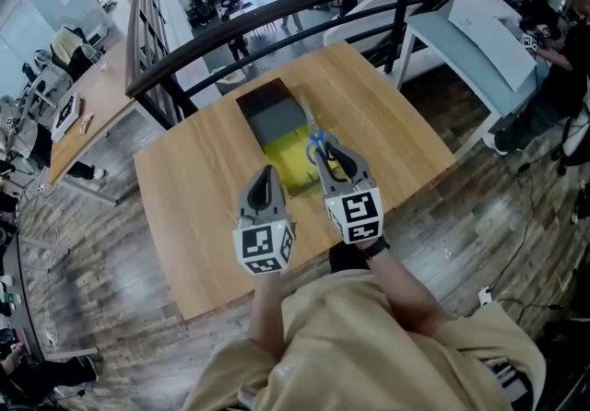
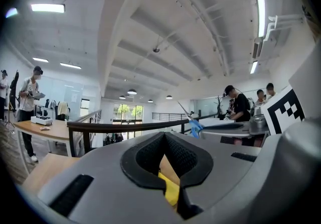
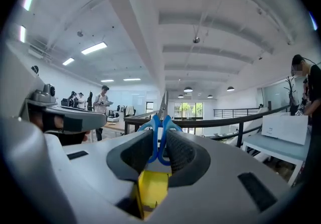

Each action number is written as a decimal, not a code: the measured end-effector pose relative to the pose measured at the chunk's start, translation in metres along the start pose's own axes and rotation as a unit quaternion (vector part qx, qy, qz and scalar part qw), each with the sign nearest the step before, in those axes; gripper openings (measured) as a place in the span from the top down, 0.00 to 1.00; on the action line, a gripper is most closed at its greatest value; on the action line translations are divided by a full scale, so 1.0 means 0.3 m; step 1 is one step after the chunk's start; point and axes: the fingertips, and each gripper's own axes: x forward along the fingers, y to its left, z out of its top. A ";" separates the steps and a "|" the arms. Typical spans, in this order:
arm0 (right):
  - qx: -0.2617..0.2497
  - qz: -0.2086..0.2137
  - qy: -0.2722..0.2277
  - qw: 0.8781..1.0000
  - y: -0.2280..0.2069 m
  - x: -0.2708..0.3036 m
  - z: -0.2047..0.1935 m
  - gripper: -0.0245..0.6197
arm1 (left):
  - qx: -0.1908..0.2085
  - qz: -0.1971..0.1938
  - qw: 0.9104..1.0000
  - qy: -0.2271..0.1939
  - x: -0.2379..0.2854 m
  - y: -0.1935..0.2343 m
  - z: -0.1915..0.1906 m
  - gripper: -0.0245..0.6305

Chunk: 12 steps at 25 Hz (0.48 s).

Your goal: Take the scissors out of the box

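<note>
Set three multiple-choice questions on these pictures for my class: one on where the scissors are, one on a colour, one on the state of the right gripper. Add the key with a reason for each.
1. Where are the scissors?
A. Lying on the floor
B. On the white side table
C. In the right gripper, over the box

2. What colour are the scissors' handles?
A. Red
B. Blue
C. Black

3. How do the right gripper's jaws stand?
A. Closed on the scissors' handles
B. Wide apart and empty
C. Closed on the box's lid

Key:
1 C: the head view shows them in that gripper, across the yellow inside of the box.
2 B: both loops show blue in the right gripper view.
3 A: in that view the pads press the loops from either side.
</note>
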 end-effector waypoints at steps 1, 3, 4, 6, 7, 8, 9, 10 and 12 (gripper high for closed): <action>0.000 -0.001 -0.009 1.000 -0.003 -0.009 0.022 0.83 | 0.002 -0.001 1.000 -0.004 -0.003 -0.004 0.008 0.95; 0.006 0.001 -0.023 1.000 -0.008 -0.027 0.060 0.83 | 0.005 0.000 1.000 -0.012 -0.012 -0.010 0.025 0.95; 0.009 0.002 -0.028 1.000 -0.010 -0.035 0.076 0.83 | 0.007 0.001 1.000 -0.016 -0.016 -0.010 0.035 0.95; 0.006 0.002 -0.038 0.999 -0.012 -0.051 0.105 0.83 | 0.009 0.003 1.000 -0.023 -0.023 -0.007 0.055 0.95; 0.000 0.001 -0.041 0.999 -0.012 -0.057 0.119 0.83 | 0.010 0.005 1.000 -0.027 -0.027 -0.005 0.064 0.95; -0.008 -0.001 -0.042 0.999 -0.011 -0.061 0.129 0.83 | 0.010 0.006 0.999 -0.031 -0.029 -0.003 0.071 0.95; -0.016 -0.003 -0.040 0.999 -0.008 -0.063 0.134 0.83 | 0.009 0.006 0.999 -0.034 -0.031 -0.001 0.076 0.95; -0.022 -0.004 -0.037 0.999 -0.004 -0.064 0.134 0.83 | 0.009 0.007 0.999 -0.037 -0.031 -0.001 0.079 0.95; -0.026 -0.004 -0.033 0.999 0.000 -0.065 0.128 0.83 | 0.004 0.005 0.999 -0.039 -0.029 -0.004 0.077 0.95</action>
